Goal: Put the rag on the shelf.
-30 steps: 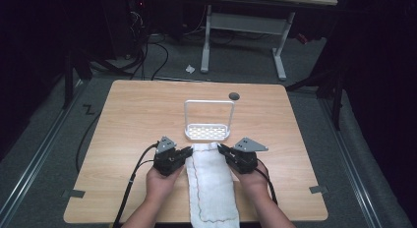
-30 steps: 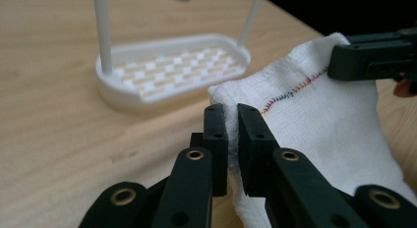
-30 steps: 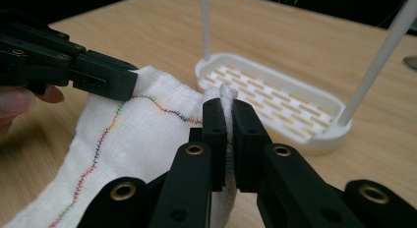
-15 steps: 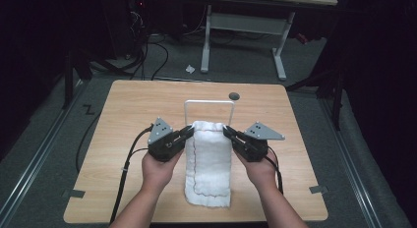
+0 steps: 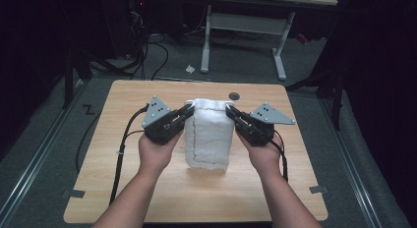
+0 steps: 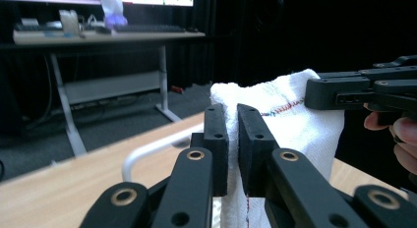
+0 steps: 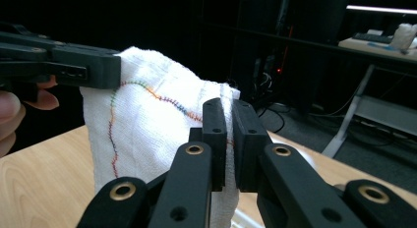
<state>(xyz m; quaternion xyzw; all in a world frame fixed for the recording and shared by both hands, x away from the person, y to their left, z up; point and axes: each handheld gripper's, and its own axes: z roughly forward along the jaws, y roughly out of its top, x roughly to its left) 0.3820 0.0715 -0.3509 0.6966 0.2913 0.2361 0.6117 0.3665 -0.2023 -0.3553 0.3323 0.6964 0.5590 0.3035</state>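
our left gripper (image 5: 187, 111) and right gripper (image 5: 230, 111) each pinch a top corner of the white towel (image 5: 209, 134), which we hold hanging above the wooden table (image 5: 123, 100), near its middle.

towel (image 5: 209, 134) hangs between tools, above table (image 5: 123, 179).

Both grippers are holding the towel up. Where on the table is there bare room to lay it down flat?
Bare wood lies left of the left gripper to the table edge, right of the right gripper, and along the near edge between the forearms. The middle is crowded: the towel hangs there, with the white rack behind it.
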